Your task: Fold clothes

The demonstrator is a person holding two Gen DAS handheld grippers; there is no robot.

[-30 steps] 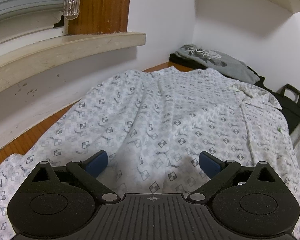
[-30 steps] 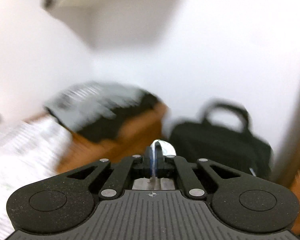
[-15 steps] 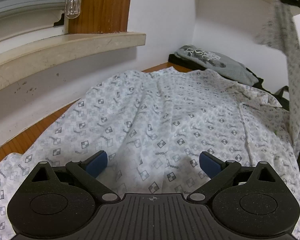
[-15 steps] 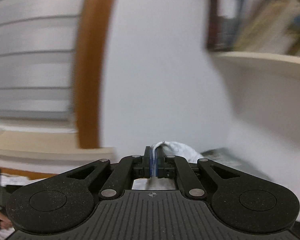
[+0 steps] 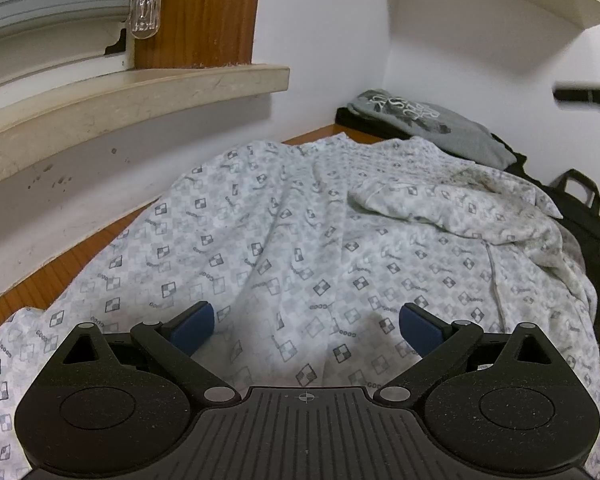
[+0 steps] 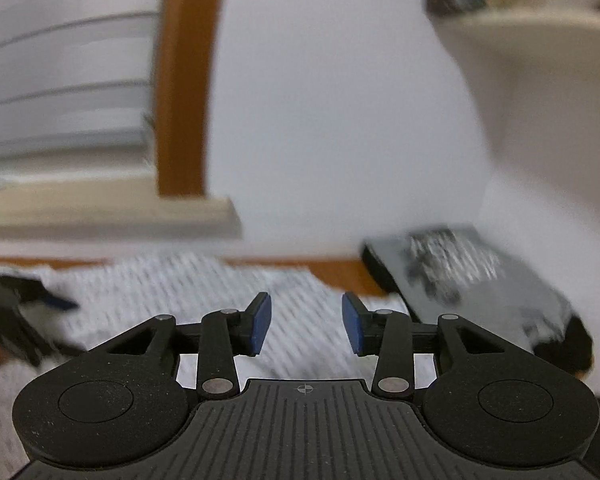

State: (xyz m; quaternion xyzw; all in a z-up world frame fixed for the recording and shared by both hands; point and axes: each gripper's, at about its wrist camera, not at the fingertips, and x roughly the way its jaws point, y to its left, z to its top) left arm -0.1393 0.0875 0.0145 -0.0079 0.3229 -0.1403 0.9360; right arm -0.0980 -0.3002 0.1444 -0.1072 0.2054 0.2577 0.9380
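- left wrist view: the left gripper (image 5: 306, 326) hangs low over the near part of the patterned shirt (image 5: 292, 256), jaws wide apart, with only flat cloth below the gap and nothing pinched.
- the shirt lies spread on the wooden surface (image 5: 40, 284), its long axis running from the camera toward the far corner; a sleeve (image 5: 452, 204) is folded over its far right part.
- bare wood shows along the shirt's left edge below the window ledge (image 5: 140, 92); at the far end a grey printed garment (image 5: 432, 120) lies just beside the shirt, and a black bag (image 5: 580, 216) crowds the right edge.
- right wrist view, blurred: the right gripper (image 6: 306, 326) is above the shirt (image 6: 172, 284), its jaws opening, with nothing between the pads.
- only this view shows the left gripper (image 6: 16, 312) from the side at the left edge, low over the cloth; the grey garment (image 6: 472, 272) sits to the right.
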